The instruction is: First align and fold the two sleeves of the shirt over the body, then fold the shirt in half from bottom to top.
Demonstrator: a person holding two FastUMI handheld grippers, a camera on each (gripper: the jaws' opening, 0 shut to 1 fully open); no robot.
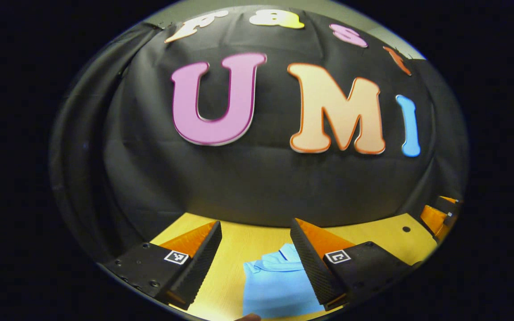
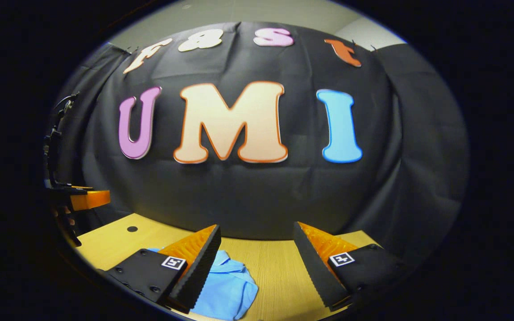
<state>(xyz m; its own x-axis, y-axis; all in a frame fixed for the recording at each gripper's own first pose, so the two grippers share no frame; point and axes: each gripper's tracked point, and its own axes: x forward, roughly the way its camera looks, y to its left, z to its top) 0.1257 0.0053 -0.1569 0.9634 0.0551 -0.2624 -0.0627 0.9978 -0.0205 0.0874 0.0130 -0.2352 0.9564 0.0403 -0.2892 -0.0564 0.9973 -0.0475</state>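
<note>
1. The left gripper [image 1: 255, 249] is held raised above the table [image 1: 248, 243], its two fingers spread wide with nothing between them; it is aimed more at the booth wall than at the work surface.
2. The right gripper [image 2: 257, 252] is held in the same manner: fingers parted, nothing clamped, well clear of the wood.
3. The shirt [image 1: 279, 285], light blue with a collar, is seen lying on the table below and between the left gripper's fingers, slightly toward its right finger. Its collar end points toward the far wall.
4. In the right gripper view the shirt [image 2: 228, 285] is found low and to the left, partly hidden behind that gripper's left finger, so the garment is judged to lie between the two grippers.
5. The shirt looks compact, with rounded, doubled edges; it is judged that folding is largely done, though whether the final bottom-to-top fold is complete cannot be told from these angles.
6. The raised, opened pose is judged to suit either a release or a fresh approach; which one cannot be told.
7. The shirt's collar and the flat front panel are shown better in the left gripper view.
8. A rounded right-hand edge of the cloth is shown in the right gripper view, along with a small dark hole [image 2: 132, 229] in the tabletop.
</note>
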